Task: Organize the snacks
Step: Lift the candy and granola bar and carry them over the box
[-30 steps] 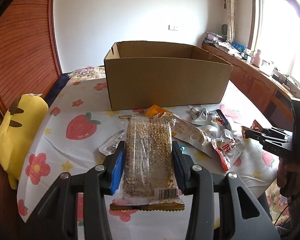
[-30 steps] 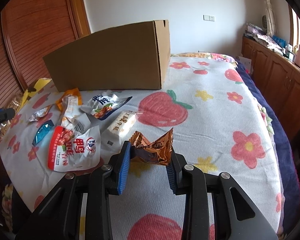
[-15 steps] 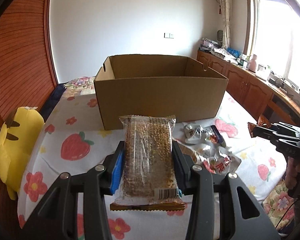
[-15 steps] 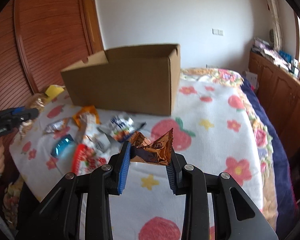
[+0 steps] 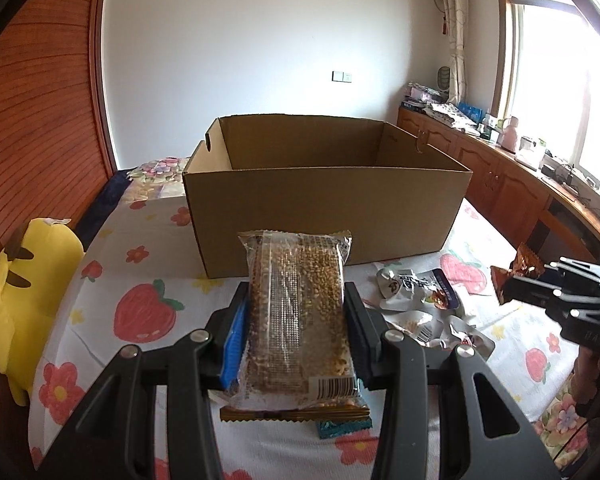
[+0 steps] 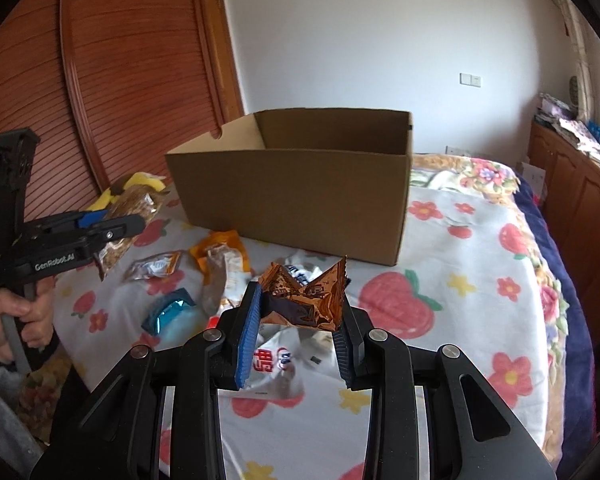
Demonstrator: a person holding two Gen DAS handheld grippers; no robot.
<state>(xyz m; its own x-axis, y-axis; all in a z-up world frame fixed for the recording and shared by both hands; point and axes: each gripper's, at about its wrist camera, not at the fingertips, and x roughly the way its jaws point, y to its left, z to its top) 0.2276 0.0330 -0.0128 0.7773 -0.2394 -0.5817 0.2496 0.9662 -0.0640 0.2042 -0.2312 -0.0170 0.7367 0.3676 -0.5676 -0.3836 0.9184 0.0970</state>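
My left gripper (image 5: 296, 300) is shut on a clear packet of grain bars (image 5: 298, 308), held above the table in front of the open cardboard box (image 5: 324, 216). In the right wrist view the left gripper (image 6: 112, 228) shows at the left with the grain packet (image 6: 134, 216). My right gripper (image 6: 298, 300) is shut on a crumpled copper foil snack (image 6: 304, 300), held above the loose wrappers and short of the box (image 6: 292, 208). From the left wrist view the right gripper (image 5: 508, 284) with the foil snack (image 5: 518, 268) is at the right edge.
Loose snacks lie on the flowered cloth: a white and blue pouch (image 5: 420, 288), an orange packet (image 6: 220, 246), a clear sachet (image 6: 156, 268), a blue foil piece (image 6: 170, 310), a red and white bag (image 6: 272, 364). A yellow plush (image 5: 20, 296) sits at the left edge.
Both grippers have risen with their snacks and drawn nearer the box, whose inside now shows. The right gripper's view has swung left toward the box.
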